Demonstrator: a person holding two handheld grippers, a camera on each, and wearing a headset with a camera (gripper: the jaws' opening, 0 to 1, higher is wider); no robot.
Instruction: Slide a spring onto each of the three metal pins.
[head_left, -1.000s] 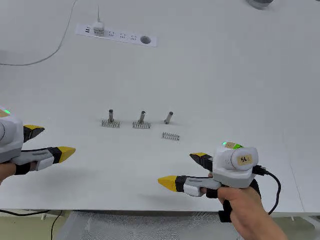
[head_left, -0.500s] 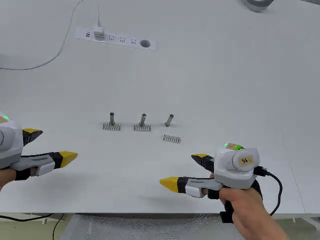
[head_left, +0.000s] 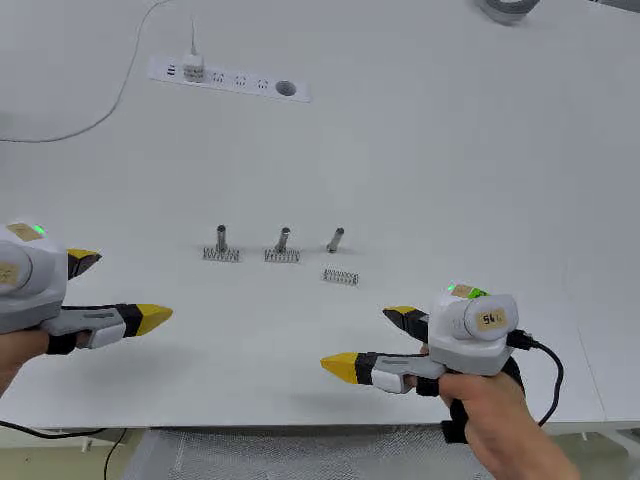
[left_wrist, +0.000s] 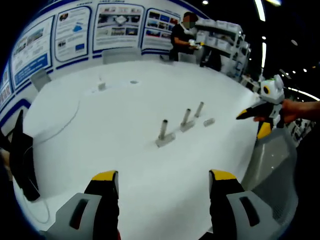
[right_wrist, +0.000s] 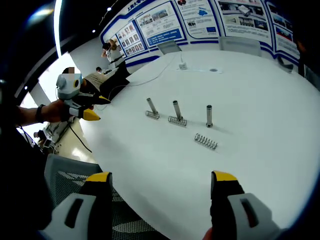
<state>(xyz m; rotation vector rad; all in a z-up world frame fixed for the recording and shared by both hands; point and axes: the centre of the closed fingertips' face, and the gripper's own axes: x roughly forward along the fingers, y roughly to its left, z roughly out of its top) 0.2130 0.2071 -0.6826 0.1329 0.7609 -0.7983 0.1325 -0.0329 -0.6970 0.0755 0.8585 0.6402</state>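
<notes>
My right gripper (head_left: 365, 340) is nearest to me, low over the front part of the table (head_left: 480, 180). Its jaws stand wide apart and there is nothing between them. My left gripper (head_left: 122, 288) is on the other side, also spread wide and empty.

Compared with one second ago, the left gripper has come a little inward, toward the middle of the table. The right one is almost where it was. The springs and the pins have not moved at all. From this I judge that no spring is picked yet, the task is at its very beginning, and I am only bringing the tools into position.

A little farther lie the three springs, all flat on the table. The right spring (head_left: 341, 276) is the closest to my right gripper and lies free, near the right pin (head_left: 335, 239) but apart from it. The middle spring (head_left: 282, 257) and the left spring (head_left: 221, 255) lie just in front of the foot of the middle pin (head_left: 283, 238) and the left pin (head_left: 221, 237). I cannot tell if they touch.

The springs are short, silver and closely coiled. The pins are small grey metal cylinders in one row, bare, and in the right gripper view they stand upright.

Far behind them a white power strip (head_left: 230, 78) lies on the table.
</notes>
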